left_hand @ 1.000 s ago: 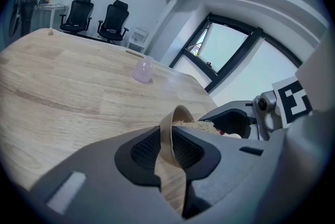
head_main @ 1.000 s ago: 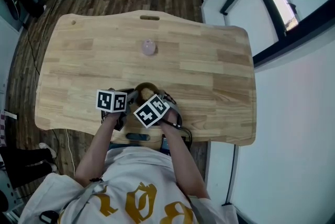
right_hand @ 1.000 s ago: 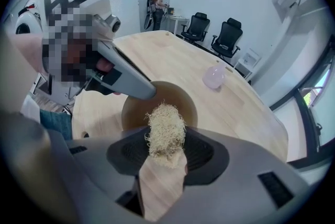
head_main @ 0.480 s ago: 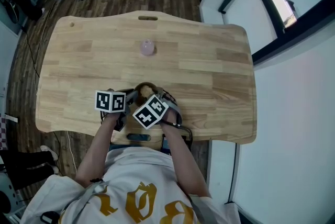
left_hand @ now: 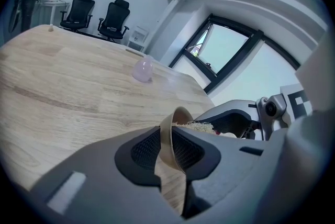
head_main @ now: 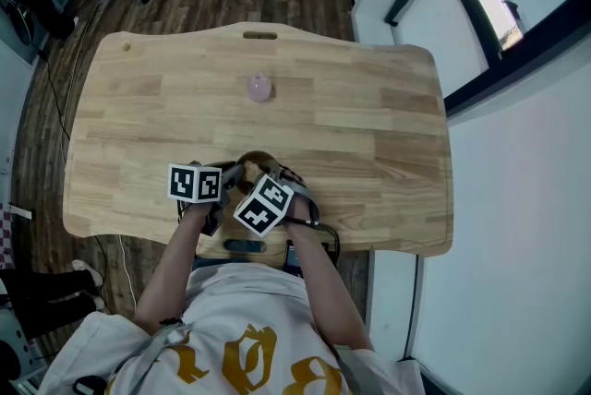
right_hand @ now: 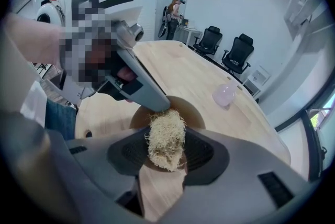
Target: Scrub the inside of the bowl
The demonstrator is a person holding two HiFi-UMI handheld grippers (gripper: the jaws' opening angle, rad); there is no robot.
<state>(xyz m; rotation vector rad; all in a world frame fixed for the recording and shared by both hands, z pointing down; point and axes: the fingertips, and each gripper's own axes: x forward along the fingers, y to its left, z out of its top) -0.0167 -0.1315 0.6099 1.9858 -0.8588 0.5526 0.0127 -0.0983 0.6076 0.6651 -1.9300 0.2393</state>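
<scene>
A small brown bowl point(head_main: 258, 162) stands near the table's front edge, tilted up on its side. My left gripper point(left_hand: 168, 147) is shut on the bowl's wall point(left_hand: 168, 134), one pad inside and one outside. In my right gripper point(right_hand: 166, 150), shut on it, is a pale fibrous scrubber point(right_hand: 167, 133) that reaches into the bowl point(right_hand: 194, 112), against its inner surface. In the head view the two marker cubes sit side by side over the bowl, with the left gripper point(head_main: 229, 175) beside the right gripper point(head_main: 262, 177). Most of the bowl is hidden under them.
A small pink translucent object point(head_main: 259, 88) stands on the wooden table point(head_main: 369, 107) farther back, also seen as the pink object point(right_hand: 226, 93). Office chairs point(right_hand: 230, 53) and a window lie beyond the table. The table's near edge is just behind the grippers.
My right gripper has rolled a little about its own line, its marker cube turning and shifting slightly toward me. The left gripper and the bowl have stayed put.
</scene>
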